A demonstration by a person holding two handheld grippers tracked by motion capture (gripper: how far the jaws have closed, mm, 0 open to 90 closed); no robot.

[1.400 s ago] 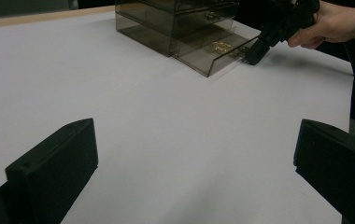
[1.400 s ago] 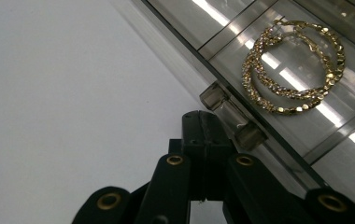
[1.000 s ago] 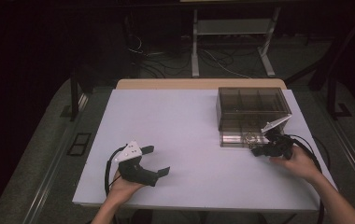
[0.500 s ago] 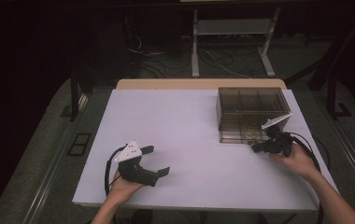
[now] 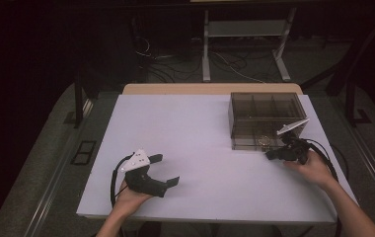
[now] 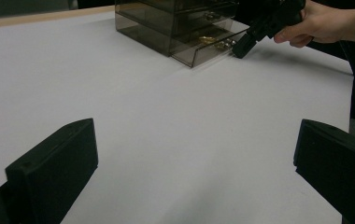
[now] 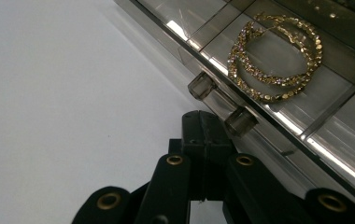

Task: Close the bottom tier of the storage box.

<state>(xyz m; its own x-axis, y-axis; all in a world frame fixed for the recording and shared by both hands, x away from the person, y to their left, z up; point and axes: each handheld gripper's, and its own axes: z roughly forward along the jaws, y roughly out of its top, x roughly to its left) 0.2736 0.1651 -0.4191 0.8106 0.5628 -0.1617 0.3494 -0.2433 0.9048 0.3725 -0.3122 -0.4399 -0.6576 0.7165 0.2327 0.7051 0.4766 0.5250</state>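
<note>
pressing its clenched, empty jaws at the drawer front, the right gripper seems set to push it closed over gold hoops; left gripper rests released.

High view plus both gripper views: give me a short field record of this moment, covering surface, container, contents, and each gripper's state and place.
surface: white table
container: smoky clear drawer box, far right of the table
drawer: bottom drawer pulled partly out
contents: gold hoop earrings in one drawer compartment
drawer handle: two clear knobs on the front
left gripper: jaws wide apart, holding nothing, near front left of the table
right gripper: jaws closed together, tips just in front of the drawer front, beside one knob
</note>
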